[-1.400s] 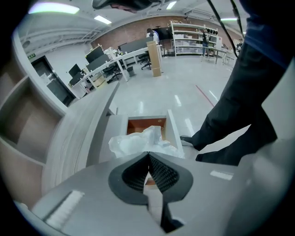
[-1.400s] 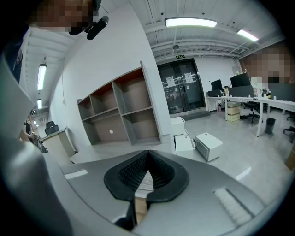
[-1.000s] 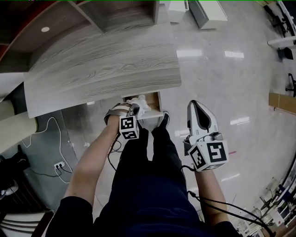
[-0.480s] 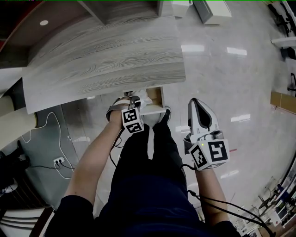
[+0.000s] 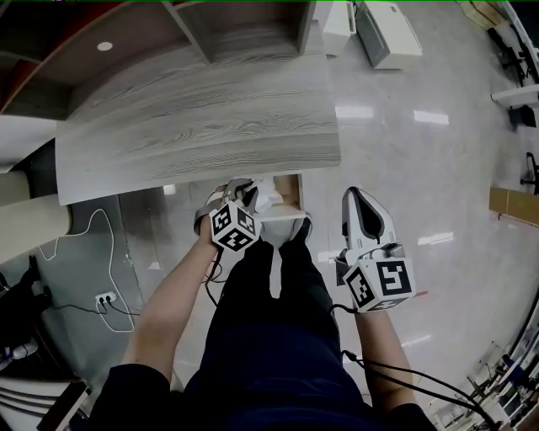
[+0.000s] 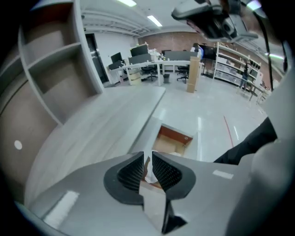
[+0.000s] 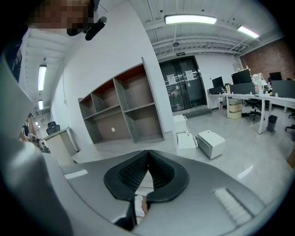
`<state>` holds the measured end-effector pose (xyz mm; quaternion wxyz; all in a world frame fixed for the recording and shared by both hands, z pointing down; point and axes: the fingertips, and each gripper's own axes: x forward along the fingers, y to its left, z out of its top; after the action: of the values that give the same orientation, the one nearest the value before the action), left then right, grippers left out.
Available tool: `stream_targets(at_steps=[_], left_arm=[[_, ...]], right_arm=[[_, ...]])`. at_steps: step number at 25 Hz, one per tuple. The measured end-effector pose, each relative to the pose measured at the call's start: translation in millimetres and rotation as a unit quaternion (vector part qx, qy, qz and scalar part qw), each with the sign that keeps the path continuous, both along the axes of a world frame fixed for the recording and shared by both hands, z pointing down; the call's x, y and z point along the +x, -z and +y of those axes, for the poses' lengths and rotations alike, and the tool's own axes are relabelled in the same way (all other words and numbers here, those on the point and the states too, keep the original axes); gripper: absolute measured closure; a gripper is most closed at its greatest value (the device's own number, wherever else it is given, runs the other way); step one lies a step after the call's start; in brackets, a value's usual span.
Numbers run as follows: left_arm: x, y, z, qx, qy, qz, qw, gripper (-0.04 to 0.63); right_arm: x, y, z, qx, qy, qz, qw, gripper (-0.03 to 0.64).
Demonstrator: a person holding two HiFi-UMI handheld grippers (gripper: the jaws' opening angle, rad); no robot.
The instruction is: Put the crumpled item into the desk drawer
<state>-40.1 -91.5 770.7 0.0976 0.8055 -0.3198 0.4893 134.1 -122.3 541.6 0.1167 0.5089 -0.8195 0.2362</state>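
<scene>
The grey wood desk (image 5: 202,126) has its drawer (image 5: 289,183) pulled open under the front edge, brown inside. My left gripper (image 5: 250,195) hangs at the drawer's left side, shut on the white crumpled item (image 5: 266,192). In the left gripper view the jaws of that gripper (image 6: 147,156) stand a narrow slit apart with the crumpled item (image 6: 149,174) pinched low between them, and the open drawer (image 6: 173,140) lies just beyond. My right gripper (image 5: 360,202) is held off to the right of the drawer over the floor, shut and empty (image 7: 147,159).
A shelving unit (image 5: 244,25) stands behind the desk. White boxes (image 5: 387,34) sit on the glossy floor at the back right. Cables and a power strip (image 5: 105,299) lie on the floor at left. The person's legs (image 5: 269,286) are right below the drawer.
The left gripper has twisted a little and stays at the drawer's left side with the crumpled item. The right gripper has hardly moved.
</scene>
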Motion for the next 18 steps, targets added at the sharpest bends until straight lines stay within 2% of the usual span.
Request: stream_targets(at_steps=[4,7,11,15,18], left_arm=[[-18,55,-29,0.054,0.065,0.042,0.9955,0.541],[-33,104,-46,0.09,0.126,0.088,0.9839,0.541],[-53,169,-60,0.135,0.2,0.149,0.9589,0.543],[-74,231,-74,0.185,0.247,0.179,0.934,0.543],[-89,272,-83,0.219,0.285,0.21,0.9094,0.543]], right_arm=[[-11,13,-12,0.023,0.01,-0.006,1.0,0.611],[-22,30,-19,0.043,0.024,-0.008,0.999,0.611],[-31,60,-29,0.073,0.036,-0.008,0.997,0.611],[-35,95,-44,0.11,0.042,-0.003,0.993,0.611],[-37,120,-52,0.137,0.045,0.002,0.99,0.611]])
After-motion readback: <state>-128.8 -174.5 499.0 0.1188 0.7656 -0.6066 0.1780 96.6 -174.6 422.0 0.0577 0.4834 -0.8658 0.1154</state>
